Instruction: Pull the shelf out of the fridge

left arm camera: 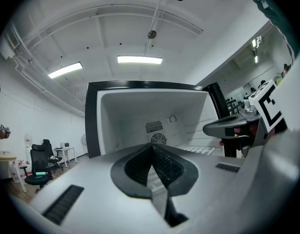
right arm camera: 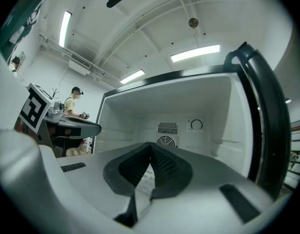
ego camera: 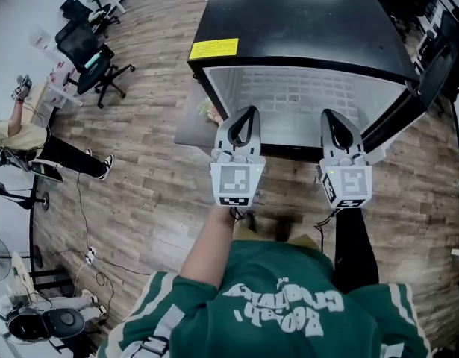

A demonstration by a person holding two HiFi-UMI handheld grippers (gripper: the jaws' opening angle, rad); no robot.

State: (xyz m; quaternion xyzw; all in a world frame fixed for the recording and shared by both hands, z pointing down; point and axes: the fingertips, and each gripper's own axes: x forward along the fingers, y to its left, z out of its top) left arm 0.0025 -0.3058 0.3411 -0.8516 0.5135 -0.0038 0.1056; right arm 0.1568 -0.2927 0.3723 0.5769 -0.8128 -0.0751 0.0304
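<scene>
The black fridge (ego camera: 304,21) stands open in front of me, with a white wire-grid shelf (ego camera: 304,95) lying across its white inside. My left gripper (ego camera: 245,112) and right gripper (ego camera: 332,115) reach side by side over the shelf's front part, both with jaws closed. In the left gripper view the left gripper (left arm camera: 151,146) has its pads together, and a strip of the white shelf (left arm camera: 155,182) shows between them. The right gripper (right arm camera: 150,145) looks the same, with shelf grid (right arm camera: 145,177) between its pads. Beyond them are the fridge's back wall and fan vent (right arm camera: 165,141).
The fridge door (ego camera: 408,107) hangs open at the right. A grey flat piece (ego camera: 190,125) lies on the wooden floor left of the fridge. Farther left are an office chair (ego camera: 91,58), a seated person (ego camera: 27,151) and floor cables (ego camera: 91,256).
</scene>
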